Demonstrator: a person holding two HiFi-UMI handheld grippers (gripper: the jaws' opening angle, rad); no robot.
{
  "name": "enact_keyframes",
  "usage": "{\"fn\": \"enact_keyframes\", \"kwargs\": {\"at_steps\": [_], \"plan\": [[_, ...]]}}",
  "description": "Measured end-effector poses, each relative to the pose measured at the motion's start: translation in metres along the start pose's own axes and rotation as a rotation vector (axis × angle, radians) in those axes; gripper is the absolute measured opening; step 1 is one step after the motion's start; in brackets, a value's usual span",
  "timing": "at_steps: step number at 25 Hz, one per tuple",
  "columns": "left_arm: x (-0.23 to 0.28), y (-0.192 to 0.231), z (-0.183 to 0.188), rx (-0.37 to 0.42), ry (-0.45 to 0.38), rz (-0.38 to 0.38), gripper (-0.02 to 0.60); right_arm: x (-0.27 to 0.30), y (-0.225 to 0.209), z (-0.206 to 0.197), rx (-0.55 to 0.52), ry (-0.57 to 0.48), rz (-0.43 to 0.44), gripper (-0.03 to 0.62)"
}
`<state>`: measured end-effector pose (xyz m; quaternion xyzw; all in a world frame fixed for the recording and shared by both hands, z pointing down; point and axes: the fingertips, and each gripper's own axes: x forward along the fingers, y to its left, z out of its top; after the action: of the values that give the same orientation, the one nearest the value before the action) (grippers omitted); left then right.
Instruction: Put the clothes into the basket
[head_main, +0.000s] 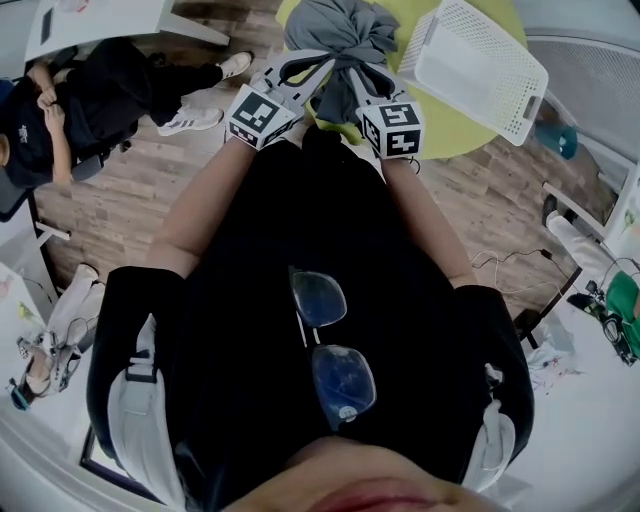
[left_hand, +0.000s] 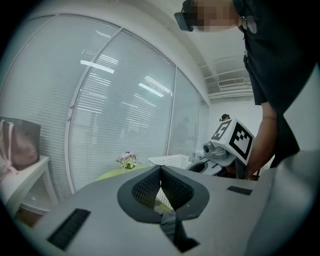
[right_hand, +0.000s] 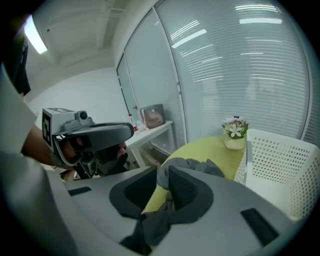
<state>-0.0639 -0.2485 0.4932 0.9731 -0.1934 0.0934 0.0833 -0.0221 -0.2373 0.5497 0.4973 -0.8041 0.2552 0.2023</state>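
Grey garment (head_main: 338, 30), bunched, long axis pointing forward

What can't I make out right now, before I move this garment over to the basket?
Grey garment: head view, bunched up and cut by the top edge, so its kind and full extent are unclear.
Inside of the basket: right gripper view, hidden by its own wall, cut by the right edge.
Green table: head view, partly covered by garment and basket; other clothes there cannot be told.
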Motion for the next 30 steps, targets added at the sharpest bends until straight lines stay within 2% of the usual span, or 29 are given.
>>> {"fn": "enact_keyframes", "kwargs": {"at_steps": [6,10,14,23,30], "plan": [[0.02,0.025,-0.013,-0.016,0.037,0.067,0.009,0.036,-0.026,-0.032,0.055,0.141,-0.023,0.24],[0.031,0.038,-0.028,-0.032,0.053,0.041,0.009,0.072,-0.037,-0.055,0.097,0.225,0.009,0.341],[0.038,0.047,-0.047,-0.051,0.072,0.011,0.009,0.095,-0.046,-0.07,0.134,0.329,-0.034,0.409],[0.049,0.069,-0.077,-0.086,0.124,-0.024,0.009,0.14,-0.073,-0.122,0.187,0.524,-0.122,0.482],[0.049,0.073,-0.084,-0.105,0.127,-0.046,0.009,0.164,-0.073,-0.138,0.213,0.573,-0.112,0.489]]}}
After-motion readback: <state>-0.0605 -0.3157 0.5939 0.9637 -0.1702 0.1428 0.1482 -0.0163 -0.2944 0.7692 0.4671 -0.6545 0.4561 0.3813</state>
